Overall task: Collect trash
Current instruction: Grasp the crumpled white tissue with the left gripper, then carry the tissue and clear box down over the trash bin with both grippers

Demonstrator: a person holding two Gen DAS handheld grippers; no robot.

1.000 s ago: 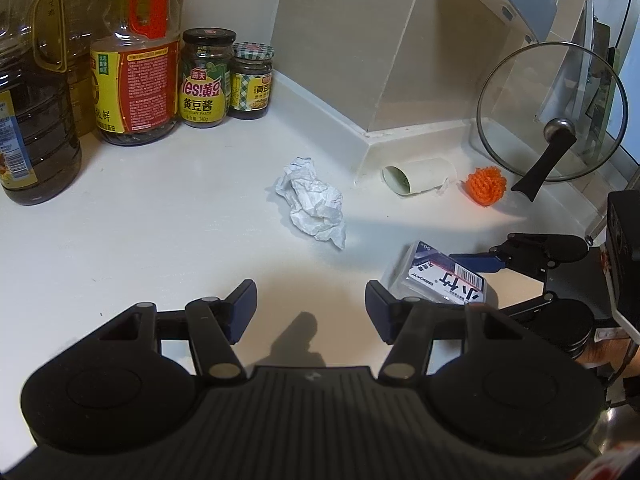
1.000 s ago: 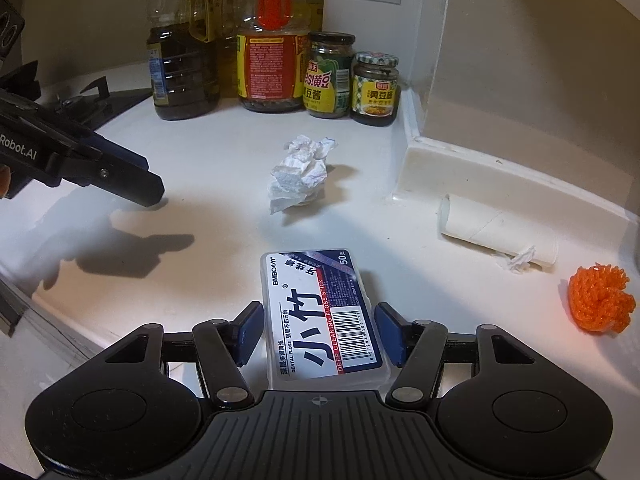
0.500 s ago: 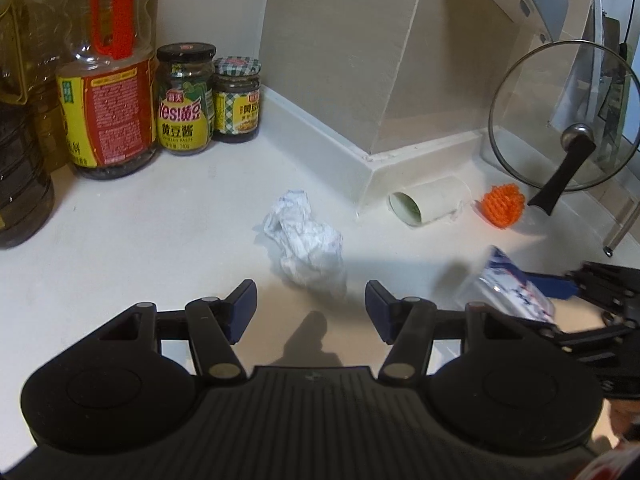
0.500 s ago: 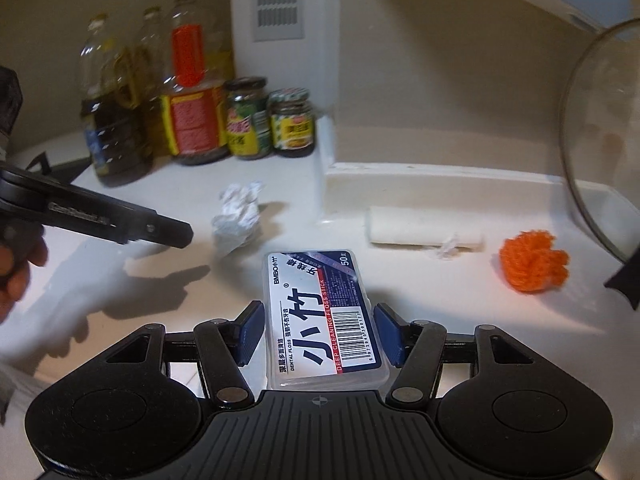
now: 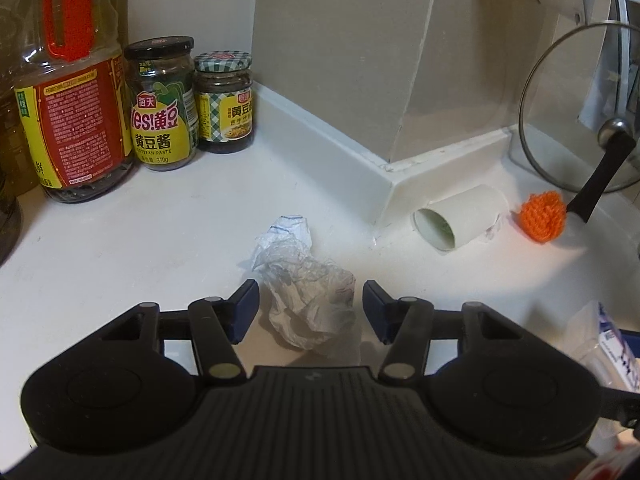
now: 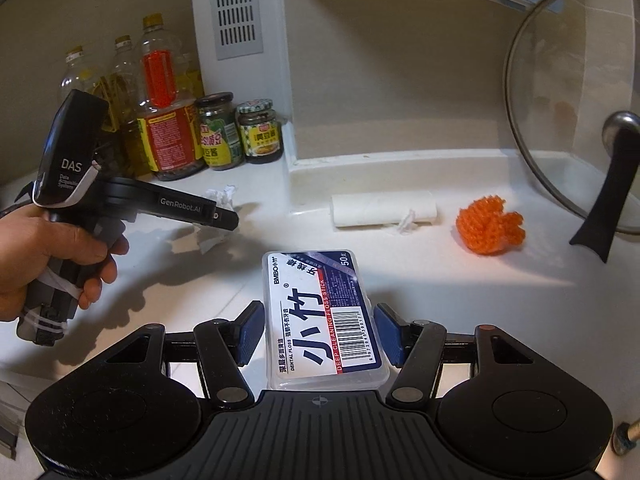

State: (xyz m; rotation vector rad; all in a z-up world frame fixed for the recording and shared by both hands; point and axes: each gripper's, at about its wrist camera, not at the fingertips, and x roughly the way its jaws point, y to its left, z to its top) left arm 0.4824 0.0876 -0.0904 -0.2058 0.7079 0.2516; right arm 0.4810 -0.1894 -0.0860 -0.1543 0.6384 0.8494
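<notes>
**Two grippers, two pieces of trash**

Lower centre of the left view, the left gripper (image 5: 308,312) straddles the crumpled paper (image 5: 306,286), jaws wide apart. The right gripper (image 6: 319,334) clamps the floss box (image 6: 322,320) above the counter (image 6: 440,276).

Matte black housings with ribbed tops are being shown on both the left gripper (image 5: 308,310) and the right gripper (image 6: 319,330). Each is being fitted with two round discs, silver pivot screws and dark blue ribbed pads (image 6: 250,332). White "DAS" and "GenRobot.AI" lettering is being carried on the left unit's side, white bands are being wrapped round its grip, and a bare-skinned left hand (image 6: 48,258) is being seen.
</notes>
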